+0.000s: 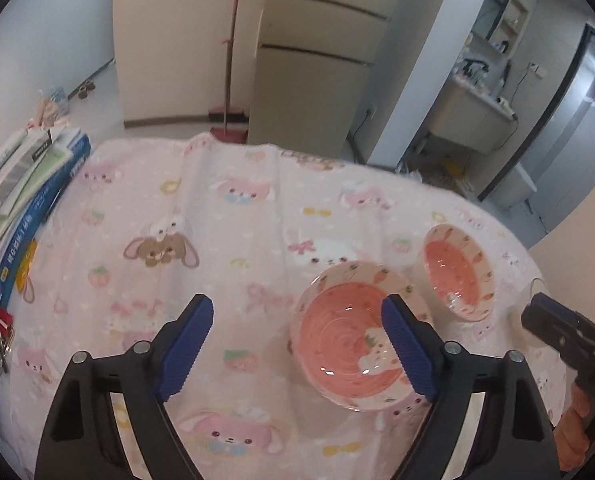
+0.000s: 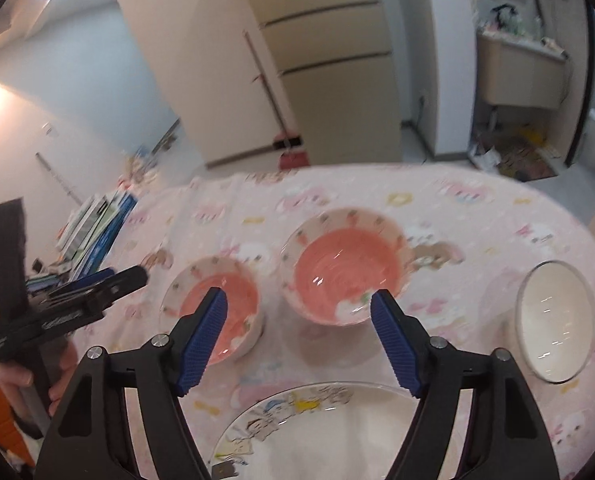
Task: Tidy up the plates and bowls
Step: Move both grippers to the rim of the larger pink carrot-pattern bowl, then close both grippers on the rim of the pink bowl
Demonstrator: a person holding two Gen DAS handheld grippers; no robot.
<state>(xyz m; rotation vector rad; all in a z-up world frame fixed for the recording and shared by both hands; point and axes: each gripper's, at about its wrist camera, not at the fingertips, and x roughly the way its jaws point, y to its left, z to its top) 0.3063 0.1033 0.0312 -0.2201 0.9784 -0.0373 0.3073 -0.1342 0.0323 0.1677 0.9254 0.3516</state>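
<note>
A: Two grippers, both with fingers apart, nothing between the pads. Left gripper (image 1: 297, 344): its right-hand finger overlaps the near pink bowl (image 1: 349, 340), its left-hand finger is over bare tablecloth (image 1: 137, 208). Whether that finger touches the bowl I can't tell.

B: And the right gripper (image 2: 297, 336)?

A: Empty too. Its left-hand finger sits in front of the smaller-looking pink bowl (image 2: 213, 304), its right-hand finger at the near edge of the second pink bowl (image 2: 343, 266). Cartoon plate (image 2: 337, 420) lies just under and between the fingers, closest in. White bowl (image 2: 553, 322) is out past the right-hand finger, apart from the rest.

B: Further out?

A: Book stack (image 1: 21, 200) well beyond the left gripper's left-hand finger, at the table edge. Fridge (image 1: 313, 68) and broom (image 1: 229, 64) behind the table.

B: Risks?

A: My guess: both grippers are heading for neighbouring pink bowls, so they could knock each other. One finger inside a glossy rim could slip or tip the bowl. Loose cloth might drag and shift the dishes.
</note>
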